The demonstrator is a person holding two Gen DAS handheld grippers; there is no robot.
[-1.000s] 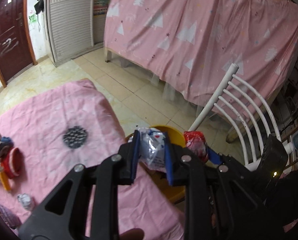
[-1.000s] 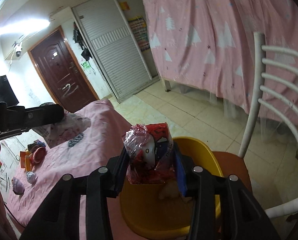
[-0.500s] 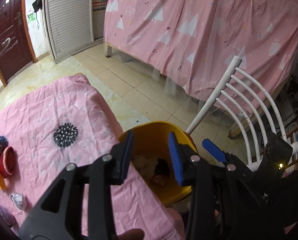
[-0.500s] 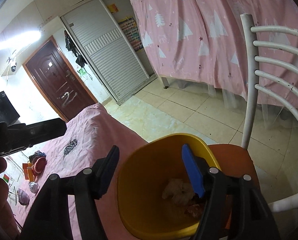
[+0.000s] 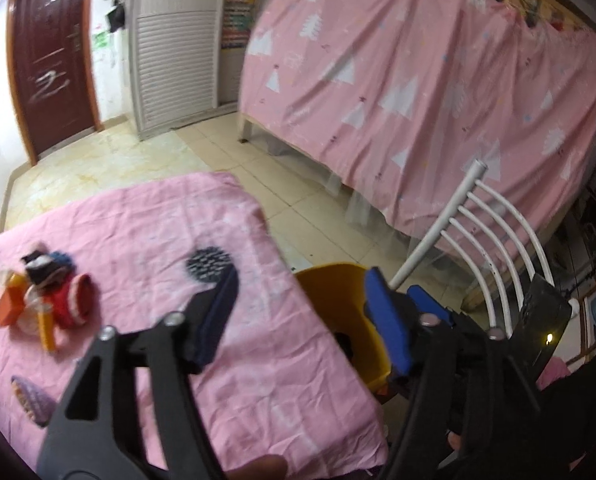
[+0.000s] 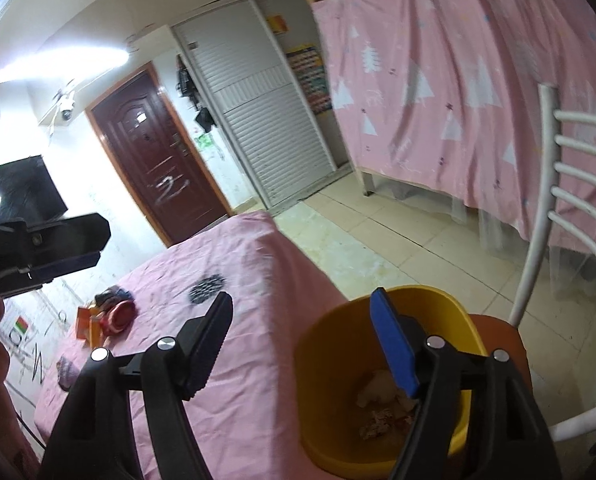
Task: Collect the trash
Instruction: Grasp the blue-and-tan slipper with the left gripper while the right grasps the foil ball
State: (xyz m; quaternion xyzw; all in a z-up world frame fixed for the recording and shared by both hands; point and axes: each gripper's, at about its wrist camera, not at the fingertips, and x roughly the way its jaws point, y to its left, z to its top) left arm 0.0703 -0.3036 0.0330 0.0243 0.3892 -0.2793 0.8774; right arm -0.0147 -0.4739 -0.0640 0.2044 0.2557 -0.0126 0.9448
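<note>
A yellow bin (image 6: 330, 344) stands on an orange chair seat (image 6: 498, 332) beside the table, with crumpled wrappers (image 6: 382, 404) inside; it also shows in the left wrist view (image 5: 334, 296). My left gripper (image 5: 302, 320) is open and empty above the table's right edge. My right gripper (image 6: 302, 340) is open and empty over the bin's near rim. A pile of trash (image 5: 42, 300) lies at the table's left, with red, orange and dark pieces; it also shows in the right wrist view (image 6: 106, 312). A purplish wrapper (image 5: 30, 400) lies nearer.
The table wears a pink cloth (image 5: 158, 240) with a dark round print (image 5: 208, 262). A white slatted chair back (image 5: 490, 240) rises behind the bin. A pink sheet (image 5: 418, 80) covers a bed. A brown door (image 5: 50, 60) is at the far left.
Both grippers let go of their wrappers over the bin and opened wide. Both have swung left, toward the table.
</note>
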